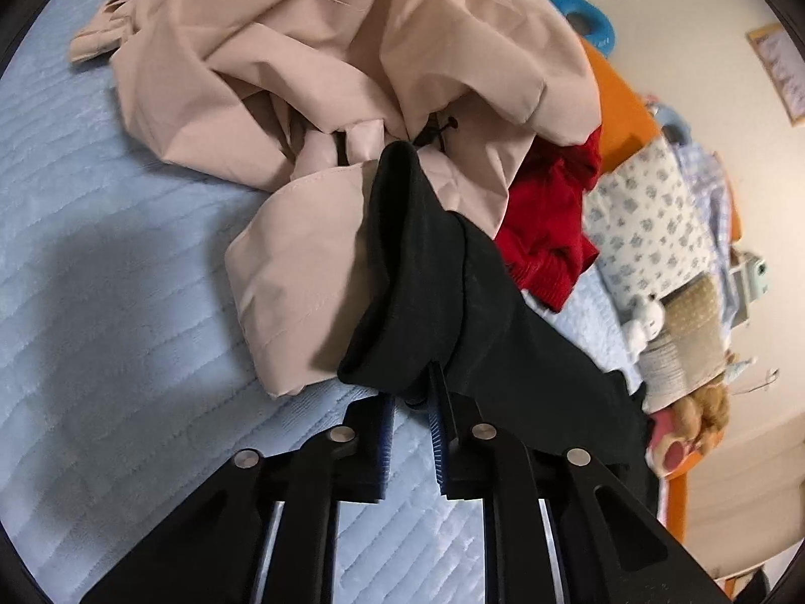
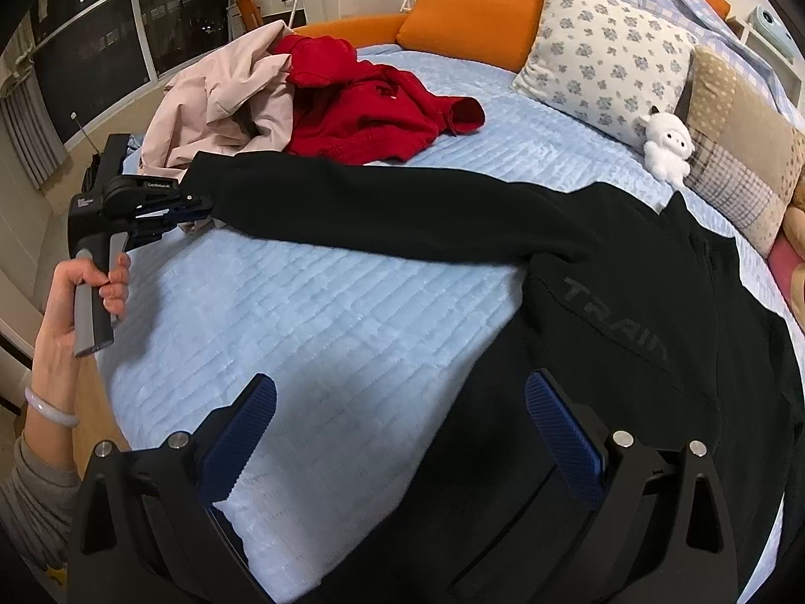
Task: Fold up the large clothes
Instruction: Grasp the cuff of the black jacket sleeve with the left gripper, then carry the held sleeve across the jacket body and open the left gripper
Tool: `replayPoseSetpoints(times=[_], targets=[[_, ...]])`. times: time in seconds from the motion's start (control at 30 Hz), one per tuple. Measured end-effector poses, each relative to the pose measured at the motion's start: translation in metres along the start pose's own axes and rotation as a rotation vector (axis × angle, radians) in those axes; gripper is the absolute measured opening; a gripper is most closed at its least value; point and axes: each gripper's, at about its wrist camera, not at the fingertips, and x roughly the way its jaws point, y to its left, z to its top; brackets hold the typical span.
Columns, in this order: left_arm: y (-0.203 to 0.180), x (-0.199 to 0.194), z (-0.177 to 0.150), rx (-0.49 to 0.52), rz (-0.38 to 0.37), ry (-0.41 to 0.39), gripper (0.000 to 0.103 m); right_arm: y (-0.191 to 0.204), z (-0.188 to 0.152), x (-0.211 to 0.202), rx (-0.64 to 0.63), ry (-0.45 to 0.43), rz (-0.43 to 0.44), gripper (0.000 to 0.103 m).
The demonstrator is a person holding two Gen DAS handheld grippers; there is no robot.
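Left tongs (image 1: 410, 397): jaws narrowed round the cuff of the black fleece jacket's sleeve (image 1: 402, 272) — cuff edge sits at the blue ribbed pads (image 1: 436, 423); can't tell whether the pads actually press the cloth.
Left tongs, seen from the right wrist: at 9 o'clock, tips at the sleeve end (image 2: 201, 204), grey handle in a person's hand (image 2: 88, 292) with a pale bangle on the wrist.
Right tongs (image 2: 400, 420): released, jaws wide apart, hovering over the jacket's lower body — nothing between the pads.
Black fleece jacket (image 2: 629, 312): spread flat on the pale blue quilted bed cover (image 2: 312, 312), body at 3–5 o'clock, one sleeve stretched straight out toward 9–10 o'clock; dark "TRAIN" lettering on the chest.
Beige crumpled garment (image 1: 322, 65): heaped at 12 o'clock in the left view, touching the sleeve cuff.
Red knit garment (image 2: 367, 110): bunched just beside the beige one, at 11–12 o'clock in the right view.
Bed head: orange cushion (image 2: 473, 15), floral white pillow (image 2: 604, 50), small white plush toy (image 2: 666, 143) at 1–2 o'clock.
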Motion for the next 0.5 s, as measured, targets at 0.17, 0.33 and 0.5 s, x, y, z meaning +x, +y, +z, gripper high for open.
replayPoseSetpoints(times=[0.17, 0.33, 0.5], targets=[[0.002, -0.006, 0.003, -0.045, 0.049, -0.089, 0.043, -0.010, -0.006, -0.006, 0.016, -0.003, 0.005, 0.098], [-0.002, -0.007, 0.001, -0.051, 0.042, -0.074, 0.014, -0.018, -0.006, -0.015, 0.015, -0.016, 0.000, 0.098], [-0.022, -0.025, -0.007, -0.017, 0.009, -0.080, 0.013, -0.027, -0.005, -0.027, -0.004, -0.032, -0.019, 0.098]])
